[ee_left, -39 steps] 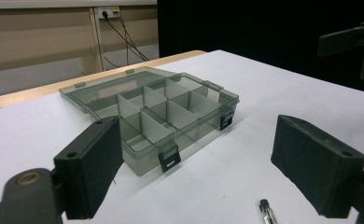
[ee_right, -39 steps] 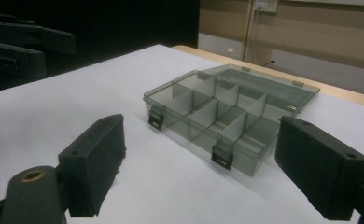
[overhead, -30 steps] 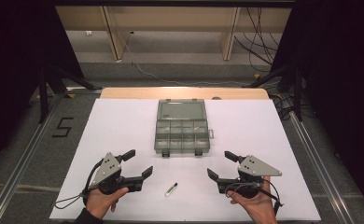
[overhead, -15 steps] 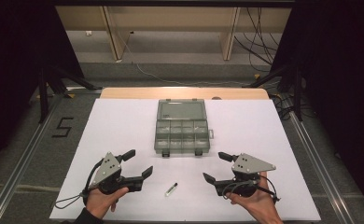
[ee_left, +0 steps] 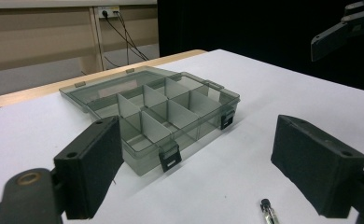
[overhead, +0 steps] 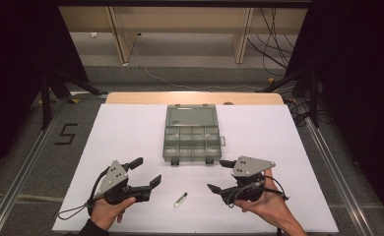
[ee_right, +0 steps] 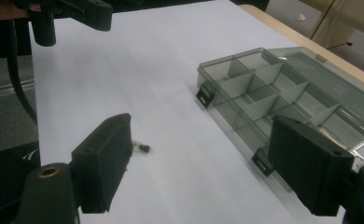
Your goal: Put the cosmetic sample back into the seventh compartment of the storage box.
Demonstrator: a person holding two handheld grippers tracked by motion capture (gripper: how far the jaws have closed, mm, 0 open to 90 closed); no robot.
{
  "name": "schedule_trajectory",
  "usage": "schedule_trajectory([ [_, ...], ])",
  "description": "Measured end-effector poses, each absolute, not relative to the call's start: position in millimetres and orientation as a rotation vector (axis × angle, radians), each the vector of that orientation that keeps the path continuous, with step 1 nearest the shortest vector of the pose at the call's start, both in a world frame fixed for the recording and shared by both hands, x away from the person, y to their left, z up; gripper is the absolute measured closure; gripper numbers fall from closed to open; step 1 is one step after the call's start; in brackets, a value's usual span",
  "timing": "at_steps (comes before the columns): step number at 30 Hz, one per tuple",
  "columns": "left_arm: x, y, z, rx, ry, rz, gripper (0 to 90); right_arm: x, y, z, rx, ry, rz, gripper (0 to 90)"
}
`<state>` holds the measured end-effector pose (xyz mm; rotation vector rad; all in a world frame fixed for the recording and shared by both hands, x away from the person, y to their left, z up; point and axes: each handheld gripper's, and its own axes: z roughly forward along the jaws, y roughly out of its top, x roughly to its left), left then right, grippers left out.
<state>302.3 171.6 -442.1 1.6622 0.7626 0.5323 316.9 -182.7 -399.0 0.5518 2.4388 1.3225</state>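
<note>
Currently, the scene reads like this:

Left hand: it comes in from the bottom edge of the high view, palm under the left black two-jaw gripper (overhead: 144, 172), which is held low over the white table sheet (overhead: 131, 128) and points toward the middle of the table.
Left gripper jaws: wide apart, nothing between them.
Right hand: it also comes in from the bottom edge, wrist bent, and carries the right black two-jaw gripper (overhead: 220, 175) a little above the sheet; the grey three-cornered plate is on top and the jaws point to the left side of the view.
Right gripper jaws: released and holding nothing, though they have just been closing a little.
Small clear tube with a dark cap (overhead: 180, 199): it lies flat on the sheet between the two grippers, touched by neither.
Grey transparent plastic compartment box (overhead: 191, 141): it stands beyond the tube with its lid open.
</note>
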Motion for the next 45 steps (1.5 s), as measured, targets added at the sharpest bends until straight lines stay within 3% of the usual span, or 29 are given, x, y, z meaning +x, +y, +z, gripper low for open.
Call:
schedule_trajectory([
  [15,303,172,-442,1.659,0.758,0.537,15.7,331,-149,-388,0.368,2.632,1.154,20.8],
  [33,302,172,-441,1.654,0.756,0.54,15.7,345,-104,-396,0.176,2.795,0.956,29.6],
  [45,302,172,-441,1.652,0.752,0.541,15.7,352,-80,-411,0.083,2.911,0.818,30.5],
])
